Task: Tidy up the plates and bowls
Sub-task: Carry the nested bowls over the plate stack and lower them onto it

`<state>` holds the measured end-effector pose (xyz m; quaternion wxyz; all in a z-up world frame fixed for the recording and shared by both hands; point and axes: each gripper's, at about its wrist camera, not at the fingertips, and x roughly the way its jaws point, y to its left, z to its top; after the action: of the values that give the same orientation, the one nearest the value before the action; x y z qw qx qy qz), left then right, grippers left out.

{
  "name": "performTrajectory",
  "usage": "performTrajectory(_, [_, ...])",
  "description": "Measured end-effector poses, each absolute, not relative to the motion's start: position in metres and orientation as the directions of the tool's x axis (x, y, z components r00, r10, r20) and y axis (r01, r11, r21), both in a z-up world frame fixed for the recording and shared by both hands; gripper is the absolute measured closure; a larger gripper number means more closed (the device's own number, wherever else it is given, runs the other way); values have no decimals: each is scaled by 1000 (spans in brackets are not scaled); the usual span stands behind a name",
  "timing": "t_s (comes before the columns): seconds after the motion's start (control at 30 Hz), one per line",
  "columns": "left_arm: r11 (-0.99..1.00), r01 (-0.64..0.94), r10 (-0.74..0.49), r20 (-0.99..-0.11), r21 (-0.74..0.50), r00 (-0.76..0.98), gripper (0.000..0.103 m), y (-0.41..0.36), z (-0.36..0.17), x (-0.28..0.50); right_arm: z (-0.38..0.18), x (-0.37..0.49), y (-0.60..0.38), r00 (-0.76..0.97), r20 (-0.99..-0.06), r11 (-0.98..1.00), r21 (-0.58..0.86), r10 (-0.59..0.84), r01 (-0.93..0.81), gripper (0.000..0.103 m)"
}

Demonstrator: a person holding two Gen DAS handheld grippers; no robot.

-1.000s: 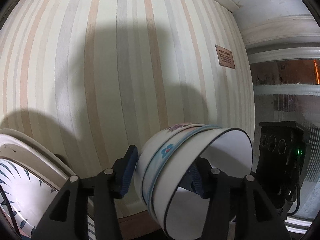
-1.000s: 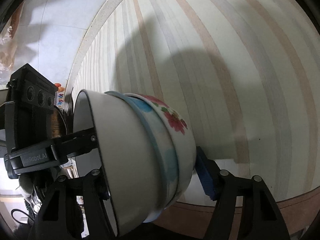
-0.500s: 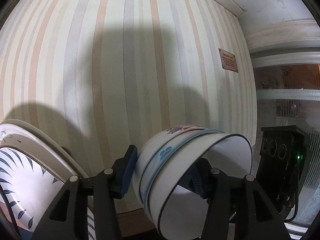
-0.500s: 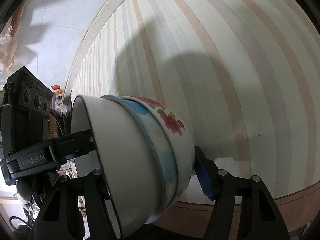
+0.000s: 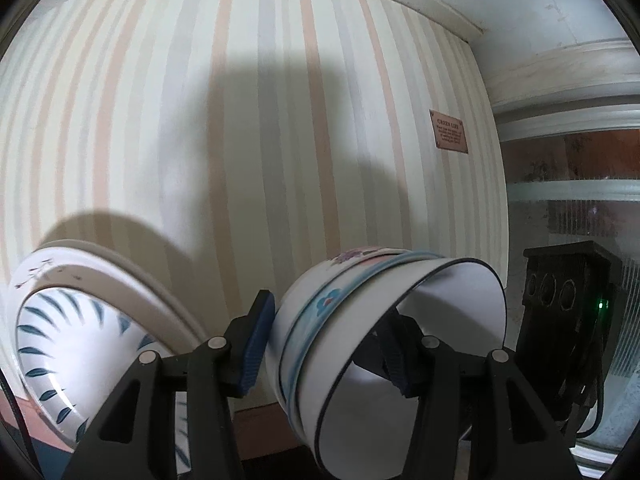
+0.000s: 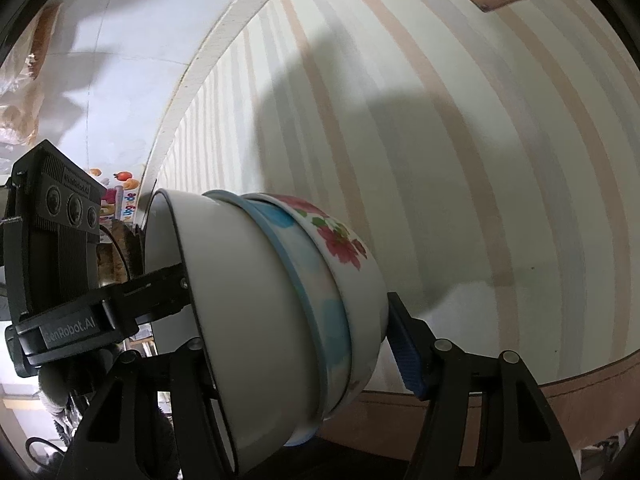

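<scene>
A stack of three nested bowls [image 5: 360, 344] is held on its side in the air: a white bowl with a dark rim inside, a blue-rimmed bowl in the middle, a flowered bowl outside. My left gripper [image 5: 324, 344] is shut on the stack, one pad on the outer base, one inside the inner bowl. My right gripper [image 6: 296, 344] grips the same stack [image 6: 280, 304] from the opposite side. A stack of plates [image 5: 88, 344] with a blue leaf pattern leans at the lower left of the left wrist view.
A striped wall [image 5: 260, 160] with a small brown plaque [image 5: 449, 131] fills the background. The other gripper's black camera body shows in each view, at the right of the left wrist view [image 5: 568, 300] and at the left of the right wrist view [image 6: 56, 240]. A wooden edge [image 6: 500, 396] runs below the wall.
Both grippers have tilted and shifted with the bowl stack. The leaning plates have come further into the left wrist view. The grip on the bowls is unchanged.
</scene>
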<state>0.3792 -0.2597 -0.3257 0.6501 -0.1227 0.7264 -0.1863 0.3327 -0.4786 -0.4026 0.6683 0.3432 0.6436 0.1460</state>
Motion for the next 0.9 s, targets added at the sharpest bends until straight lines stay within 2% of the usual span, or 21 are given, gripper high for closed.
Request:
performTrajectory(0.37, [912,12,-409,-910,-410,-67,55,-210,-294,374,-372,346,-436,85,-745,727,666,662,169,37])
performTrajectory(0.9, [893,-238,-389,-921,-382,18,55,-95,-299,349,-367,360,-314,-107,-726,729,685,679,-18,37])
